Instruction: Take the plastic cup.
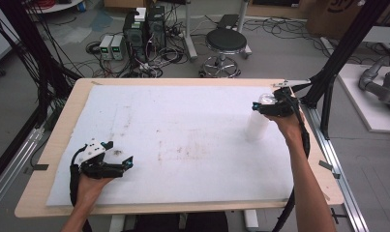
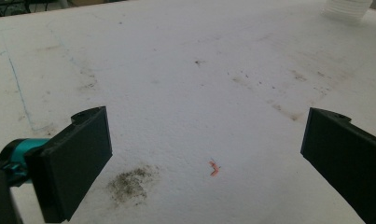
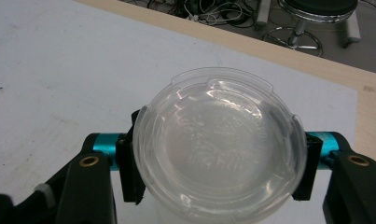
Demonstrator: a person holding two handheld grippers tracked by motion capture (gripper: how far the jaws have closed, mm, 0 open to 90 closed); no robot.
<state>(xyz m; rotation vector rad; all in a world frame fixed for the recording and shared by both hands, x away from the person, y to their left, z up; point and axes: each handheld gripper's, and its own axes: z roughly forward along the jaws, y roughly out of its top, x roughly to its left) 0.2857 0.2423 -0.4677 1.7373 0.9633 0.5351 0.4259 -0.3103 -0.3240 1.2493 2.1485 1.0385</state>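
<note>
Your right tongs (image 3: 218, 172) are clamped on the lidded clear container (image 3: 218, 154), one black jaw pressed to each side just under the rim of its lid. From the high view the container (image 1: 258, 123) stands upright on the white pad (image 1: 183, 125) toward three o'clock of the worktop, near the far right corner, with your right tongs (image 1: 269, 107) gripping it from above. Its base seems to rest on the pad, though that contact is hard to make out.

Your left tongs (image 1: 116, 155) sit low at about eight o'clock, jaws spread wide with nothing between them; the left gripper view has just stained pad, a dark smudge (image 2: 129, 184) and a small orange scrap (image 2: 214, 169) ahead of them.

So the grasp looks done, and that is as far as things have got. Lifting, carrying or opening the container all appear to be ahead of you, and your left hand has no part in it yet.
</note>
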